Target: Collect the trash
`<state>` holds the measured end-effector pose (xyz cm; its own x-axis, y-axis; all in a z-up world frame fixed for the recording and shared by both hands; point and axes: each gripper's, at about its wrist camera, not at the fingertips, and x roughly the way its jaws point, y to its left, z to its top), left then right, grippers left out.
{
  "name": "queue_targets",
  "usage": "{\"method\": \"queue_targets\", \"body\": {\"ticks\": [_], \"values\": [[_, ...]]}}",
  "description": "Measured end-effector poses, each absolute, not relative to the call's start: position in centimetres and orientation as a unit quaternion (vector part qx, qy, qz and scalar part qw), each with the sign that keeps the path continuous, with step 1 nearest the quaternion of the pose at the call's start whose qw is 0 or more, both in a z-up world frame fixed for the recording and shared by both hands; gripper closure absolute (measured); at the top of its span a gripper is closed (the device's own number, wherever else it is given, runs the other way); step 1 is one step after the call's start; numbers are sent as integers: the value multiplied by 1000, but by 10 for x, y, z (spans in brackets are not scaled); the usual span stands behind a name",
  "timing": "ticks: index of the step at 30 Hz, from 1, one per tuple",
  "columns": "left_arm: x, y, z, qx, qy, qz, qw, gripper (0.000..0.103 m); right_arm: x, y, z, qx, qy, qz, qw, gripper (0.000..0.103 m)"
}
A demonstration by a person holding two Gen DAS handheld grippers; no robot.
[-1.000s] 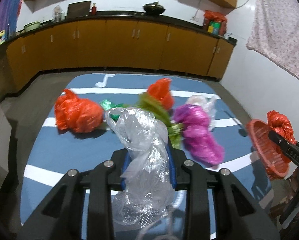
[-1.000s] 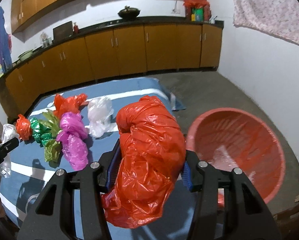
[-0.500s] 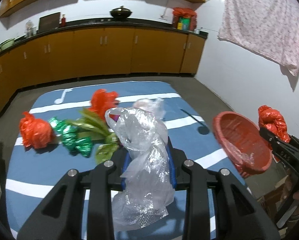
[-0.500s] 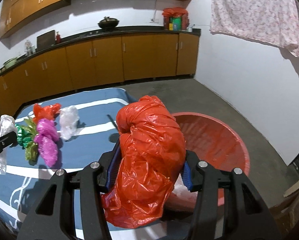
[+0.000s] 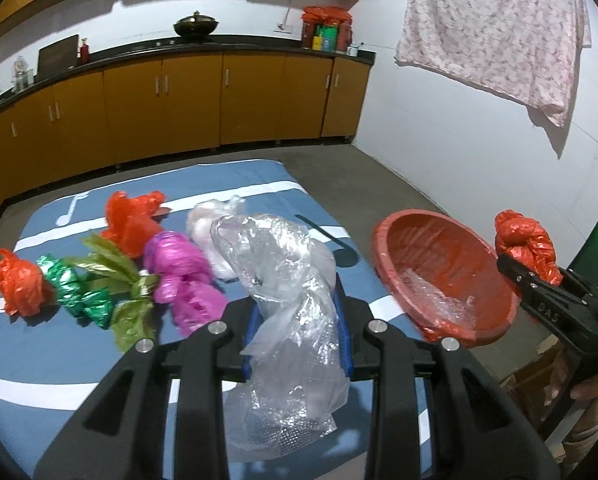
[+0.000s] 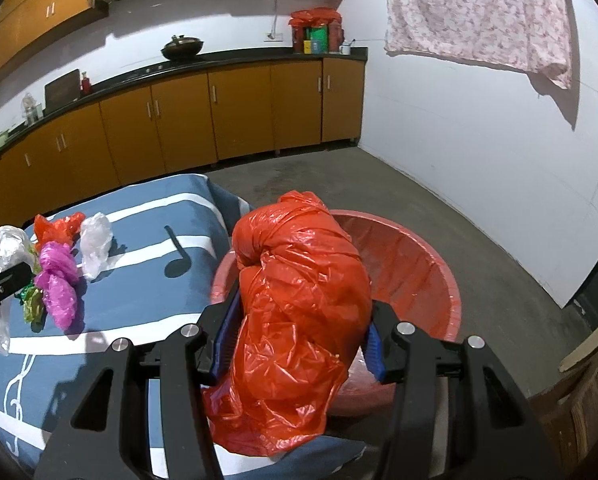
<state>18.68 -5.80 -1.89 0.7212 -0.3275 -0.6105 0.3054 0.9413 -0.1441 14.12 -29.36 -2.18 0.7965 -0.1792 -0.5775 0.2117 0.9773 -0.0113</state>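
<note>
My left gripper (image 5: 299,328) is shut on a clear plastic bag (image 5: 287,320) above the blue mat (image 5: 59,360). My right gripper (image 6: 299,344) is shut on a red plastic bag (image 6: 299,304) and holds it at the near rim of the red basin (image 6: 419,264). The basin also shows in the left wrist view (image 5: 439,272), with clear plastic inside, and the right gripper (image 5: 535,280) with its red bag (image 5: 523,244) just right of it. On the mat lie a magenta bag (image 5: 179,276), red bags (image 5: 133,222) (image 5: 19,288), green wrappers (image 5: 95,292) and a whitish bag (image 5: 211,236).
The mat lies on a grey concrete floor (image 6: 379,184). Orange kitchen cabinets (image 5: 179,104) line the back wall. A floral cloth (image 5: 491,28) hangs on the white right wall. A cardboard box (image 6: 579,400) stands at the lower right.
Both grippers have swung right with their bags. The basin has come closer in both views, and the red bag now hangs at its rim.
</note>
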Motion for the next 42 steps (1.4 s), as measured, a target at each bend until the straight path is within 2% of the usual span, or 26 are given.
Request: {"method": "queue_targets", "body": {"ticks": [25,42], "values": [[243,-222,-30,26,343,-313,886,72,148,-377,-21,125,279,-160,939,51],[274,-260,-48,40,351,-350,868,70,161,-397,-28,156,271,-155,937,51]]}}
